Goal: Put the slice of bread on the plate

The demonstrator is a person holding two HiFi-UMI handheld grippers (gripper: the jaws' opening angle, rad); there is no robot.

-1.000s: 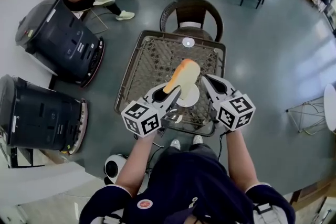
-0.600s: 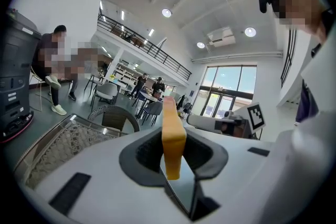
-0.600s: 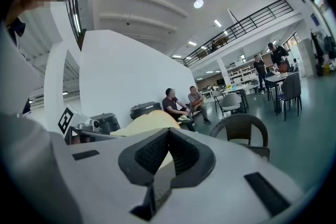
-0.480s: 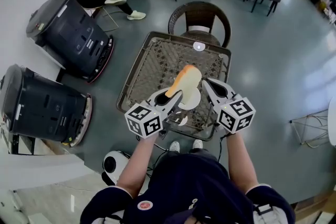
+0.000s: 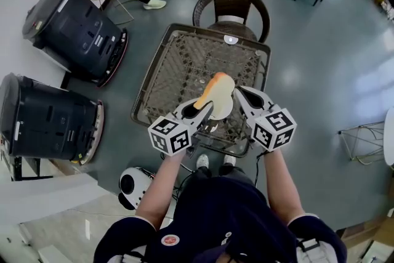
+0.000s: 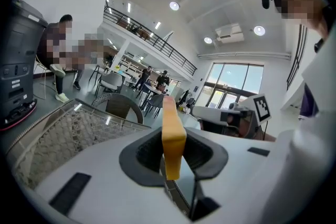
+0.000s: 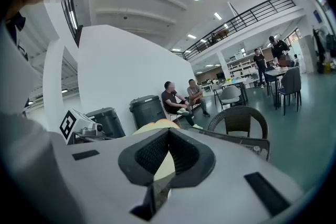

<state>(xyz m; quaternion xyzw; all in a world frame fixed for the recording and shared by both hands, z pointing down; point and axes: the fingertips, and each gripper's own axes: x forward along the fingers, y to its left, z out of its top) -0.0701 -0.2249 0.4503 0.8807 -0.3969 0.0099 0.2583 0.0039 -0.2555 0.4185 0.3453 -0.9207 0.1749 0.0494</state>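
The left gripper [image 5: 206, 113] is clamped on one end of the bread [image 5: 217, 90]. In the left gripper view the slice is seen edge-on, a thin yellow strip pinched between the two dark pads. Its flat faces lie against the pads, and the rest juts out past them.

The long axis of the bread runs along the line of the gripper, straight out from the jaws and tilted upward. In the head view that axis goes from lower left, at the jaws, to upper right. The rounded, browner crust end is the far one, pointing toward the chair [image 5: 231, 6] at the tabletop's [image 5: 178, 64] far side. One broad pale face of the slice is turned toward the camera there.

The bread is held over the near part of the wicker tabletop, and from above it overlaps the white plate [image 5: 229, 106], which sits near the front edge. Only the plate's near and right rim shows past the slice. I cannot tell whether the bread touches the plate.

The right gripper [image 5: 247, 98] is just to the right of the bread and plate, pointing the same general way as the left one. Its jaws stand slightly apart with nothing gripped. The pale slice shows beyond them in the right gripper view.
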